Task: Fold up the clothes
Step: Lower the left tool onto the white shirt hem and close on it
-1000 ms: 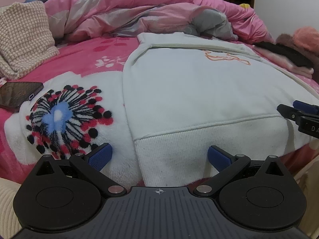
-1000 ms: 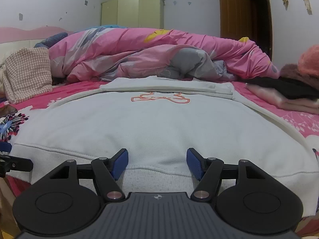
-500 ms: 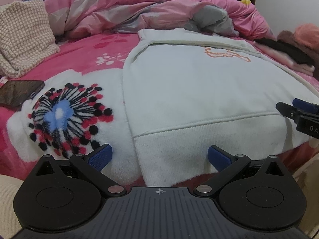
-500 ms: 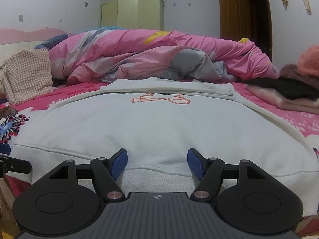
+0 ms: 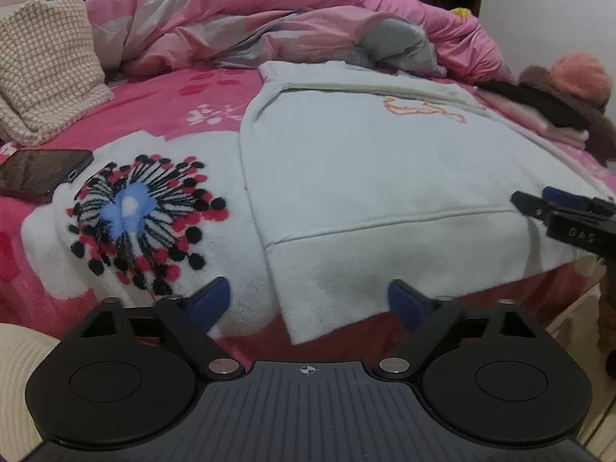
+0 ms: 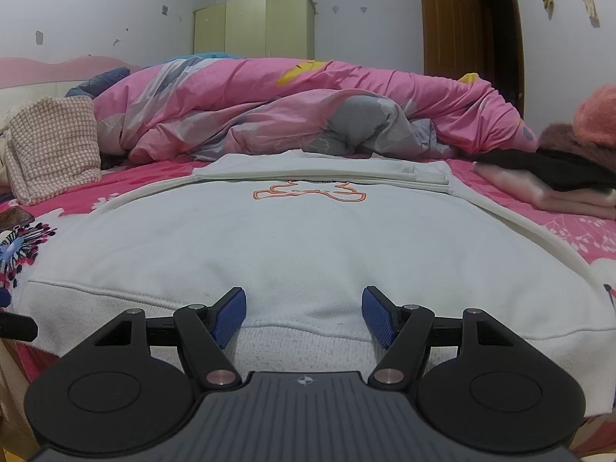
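A white sweatshirt (image 5: 365, 177) with an orange chest print lies flat on the pink bed, its ribbed hem at the near edge. My left gripper (image 5: 308, 302) hovers at the hem's lower left corner. Its jaws are closing, the corner lies between the blue pads (image 5: 213, 300), and they do not press on it. My right gripper (image 6: 304, 310) stands open over the middle-right of the sweatshirt (image 6: 308, 238) hem, with the rib band between its fingers but not pinched. The right gripper (image 5: 558, 211) also shows at the right edge of the left wrist view.
A dark phone (image 5: 42, 171) lies on the bed at the left, near a checked folded cloth (image 5: 46, 73). A bunched pink duvet (image 6: 308, 92) fills the far side. Folded clothes (image 6: 558, 181) are stacked at the right. A wardrobe (image 6: 254, 27) and a door (image 6: 450, 23) stand behind.
The left gripper's fingers have come closer together, and the hem corner and bed edge now show more fully between them. The right gripper's view is unchanged.
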{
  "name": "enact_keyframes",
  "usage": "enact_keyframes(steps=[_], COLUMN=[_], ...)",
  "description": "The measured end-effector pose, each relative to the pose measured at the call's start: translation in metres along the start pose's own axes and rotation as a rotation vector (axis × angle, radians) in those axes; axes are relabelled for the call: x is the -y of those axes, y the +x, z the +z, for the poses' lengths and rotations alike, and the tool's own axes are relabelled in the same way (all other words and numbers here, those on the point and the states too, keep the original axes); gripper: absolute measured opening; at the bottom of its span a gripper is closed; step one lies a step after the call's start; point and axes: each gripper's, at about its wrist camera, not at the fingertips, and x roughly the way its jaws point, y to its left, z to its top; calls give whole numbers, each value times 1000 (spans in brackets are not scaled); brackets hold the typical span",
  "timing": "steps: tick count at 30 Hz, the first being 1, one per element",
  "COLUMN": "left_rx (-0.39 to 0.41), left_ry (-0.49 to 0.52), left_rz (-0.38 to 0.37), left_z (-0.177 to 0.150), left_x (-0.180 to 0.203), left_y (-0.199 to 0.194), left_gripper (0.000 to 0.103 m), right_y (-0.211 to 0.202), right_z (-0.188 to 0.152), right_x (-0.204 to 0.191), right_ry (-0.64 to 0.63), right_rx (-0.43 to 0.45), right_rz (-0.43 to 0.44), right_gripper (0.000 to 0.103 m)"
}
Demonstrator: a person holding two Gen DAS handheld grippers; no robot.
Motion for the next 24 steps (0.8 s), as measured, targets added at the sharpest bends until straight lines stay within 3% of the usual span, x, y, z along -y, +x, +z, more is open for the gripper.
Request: enact_keyframes(steps=[8, 16, 24], left_rx=[-50, -75, -78], left_ry=[-38, -122, -186], left_rz=[-33, -75, -110], left_z=[0, -5, -7], left_x=[-3, -14, -23], left_y=[4, 9, 10], left_gripper=[58, 53, 35], right_y=[-1, -1, 0], right_z=[-1, 0, -1], right_x=[0, 1, 1], right_ry=[1, 2, -3], right_rx=[2, 2, 5], right_rz=[-1, -1, -5], right_gripper=[69, 69, 70])
